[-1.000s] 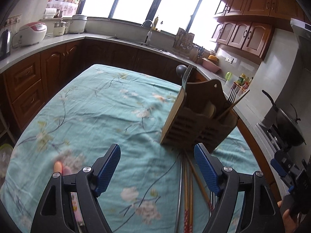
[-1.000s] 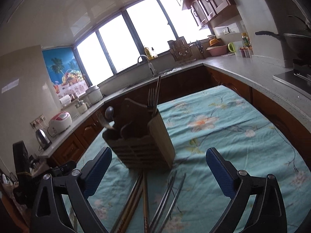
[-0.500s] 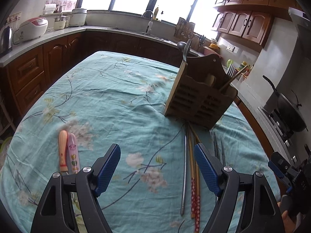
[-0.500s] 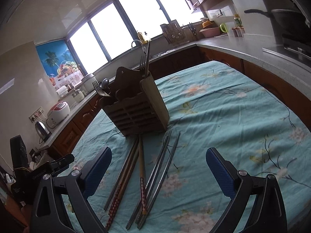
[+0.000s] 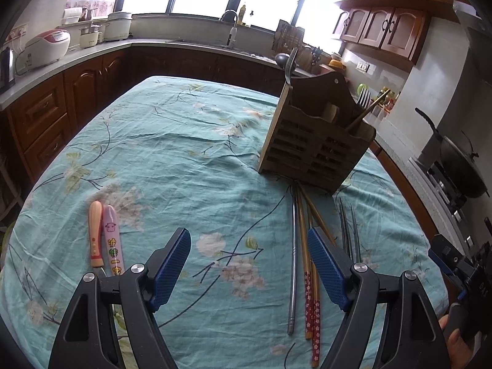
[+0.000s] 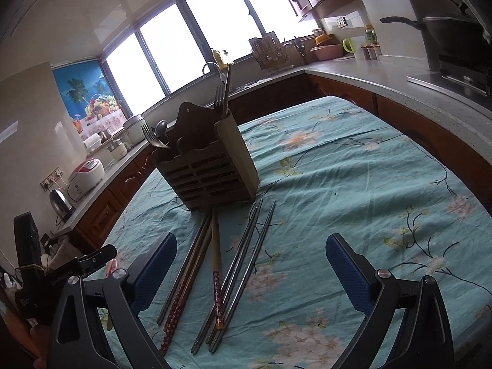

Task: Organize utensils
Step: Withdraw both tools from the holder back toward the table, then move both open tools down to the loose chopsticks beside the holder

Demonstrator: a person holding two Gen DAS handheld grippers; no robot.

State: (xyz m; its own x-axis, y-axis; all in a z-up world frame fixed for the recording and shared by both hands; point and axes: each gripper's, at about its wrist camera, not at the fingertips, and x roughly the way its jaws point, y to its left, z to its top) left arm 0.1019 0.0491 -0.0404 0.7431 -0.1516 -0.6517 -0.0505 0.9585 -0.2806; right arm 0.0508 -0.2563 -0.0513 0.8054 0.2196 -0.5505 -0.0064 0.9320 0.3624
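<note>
Both the left gripper [image 5: 249,264] and right gripper [image 6: 250,266] hung spread and empty above the table [image 6: 353,169], where stiff, light, likely slippery chopsticks [image 6: 216,264] lay before the wooden holder [image 6: 206,169], best pinched mid-shaft.

A home kitchen: wooden cabinets [image 5: 384,27], sink faucet [image 5: 230,26], rice cooker [image 5: 46,46], wok [image 5: 458,163].

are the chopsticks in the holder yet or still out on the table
Mostly out. The chopsticks lie flat on the tablecloth in front of the holder. One stick already stands in it beside a fork. Both grippers are open and empty.
</note>
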